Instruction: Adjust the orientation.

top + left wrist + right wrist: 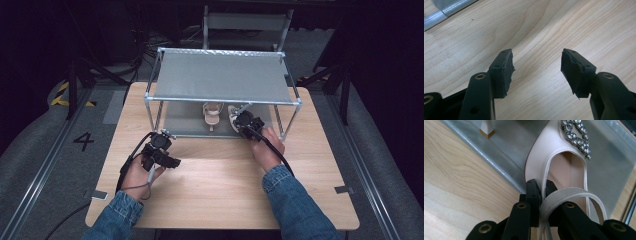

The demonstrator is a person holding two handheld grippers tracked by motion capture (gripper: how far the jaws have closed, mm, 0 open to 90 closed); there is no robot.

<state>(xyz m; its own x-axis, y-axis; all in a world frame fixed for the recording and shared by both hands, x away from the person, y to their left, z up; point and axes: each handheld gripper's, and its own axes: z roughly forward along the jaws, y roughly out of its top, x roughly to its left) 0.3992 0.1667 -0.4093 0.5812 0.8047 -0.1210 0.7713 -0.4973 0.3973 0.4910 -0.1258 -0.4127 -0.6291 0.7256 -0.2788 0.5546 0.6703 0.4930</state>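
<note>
**Right gripper clamped on slingback shoe at rack's lower shelf**

R gripper (pixel 541 192): jaws pinched on side wall of pale pink slingback shoe (pixel 554 147) w/ rhinestone buckle (pixel 576 137); shoe sits on grey lower shelf (pixel 506 147) of metal rack (pixel 222 102), beside 2nd shoe (pixel 212 114). L gripper (pixel 536 67): jaws apart, nothing between, over wooden table (pixel 564 27).

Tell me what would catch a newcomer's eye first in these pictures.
Probably the pale shoe with its sparkling buckle, on the lower shelf of the metal rack, where the right gripper is shut on the side edge of the shoe. A second shoe stands beside it on that shelf. Nearer the person, the left gripper hangs open above bare wooden table.
</note>
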